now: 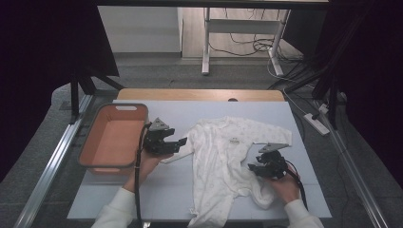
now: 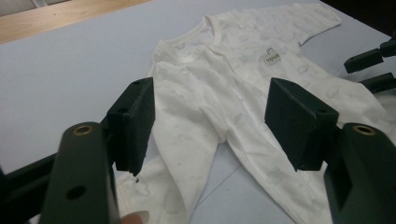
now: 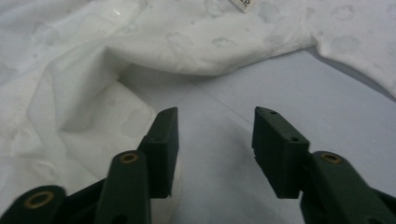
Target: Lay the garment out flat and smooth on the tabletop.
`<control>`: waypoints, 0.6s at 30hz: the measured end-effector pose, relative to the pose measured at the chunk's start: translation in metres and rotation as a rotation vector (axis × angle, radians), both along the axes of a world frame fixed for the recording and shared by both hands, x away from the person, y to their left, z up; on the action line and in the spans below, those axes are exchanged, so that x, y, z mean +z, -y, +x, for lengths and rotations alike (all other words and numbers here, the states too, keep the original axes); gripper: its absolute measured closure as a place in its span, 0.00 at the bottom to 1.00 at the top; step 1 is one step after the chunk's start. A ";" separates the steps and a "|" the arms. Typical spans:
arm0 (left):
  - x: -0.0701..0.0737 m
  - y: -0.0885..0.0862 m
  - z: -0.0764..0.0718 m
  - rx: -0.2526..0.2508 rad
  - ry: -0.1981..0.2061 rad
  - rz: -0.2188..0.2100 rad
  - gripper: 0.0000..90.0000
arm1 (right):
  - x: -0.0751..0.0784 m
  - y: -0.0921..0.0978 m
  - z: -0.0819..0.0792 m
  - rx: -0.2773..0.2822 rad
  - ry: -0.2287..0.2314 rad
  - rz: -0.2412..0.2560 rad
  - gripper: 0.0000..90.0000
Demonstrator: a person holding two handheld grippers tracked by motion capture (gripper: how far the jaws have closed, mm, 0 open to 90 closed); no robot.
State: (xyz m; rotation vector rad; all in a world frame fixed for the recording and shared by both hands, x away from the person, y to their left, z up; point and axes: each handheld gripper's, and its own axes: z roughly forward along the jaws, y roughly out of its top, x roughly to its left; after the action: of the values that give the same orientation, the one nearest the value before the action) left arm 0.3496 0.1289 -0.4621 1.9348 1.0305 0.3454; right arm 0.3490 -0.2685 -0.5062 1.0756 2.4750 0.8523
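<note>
My left tool (image 1: pixel 177 141) and right tool (image 1: pixel 255 167) flank the romper (image 1: pixel 223 161), jaws spread, gripping nothing, ready to grasp.

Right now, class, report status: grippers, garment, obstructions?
Left gripper open at sleeve. Right gripper open beside leg. White baby romper spread flat. Basket left, clear.
</note>
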 end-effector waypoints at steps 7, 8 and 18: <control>-0.001 0.004 0.000 -0.014 0.000 0.005 0.38 | -0.005 -0.004 0.001 0.039 -0.003 -0.020 0.76; -0.001 0.005 0.000 -0.014 -0.001 0.003 0.38 | -0.006 -0.004 0.001 0.043 -0.001 -0.019 0.79; 0.002 0.013 0.004 -0.039 0.004 -0.002 0.38 | -0.006 -0.003 -0.008 0.051 0.045 -0.069 0.99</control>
State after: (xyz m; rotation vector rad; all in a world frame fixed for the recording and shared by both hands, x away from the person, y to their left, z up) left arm 0.3533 0.1163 -0.4604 1.9487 0.9886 0.3257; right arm 0.3409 -0.2655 -0.5118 0.9639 2.4854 0.7902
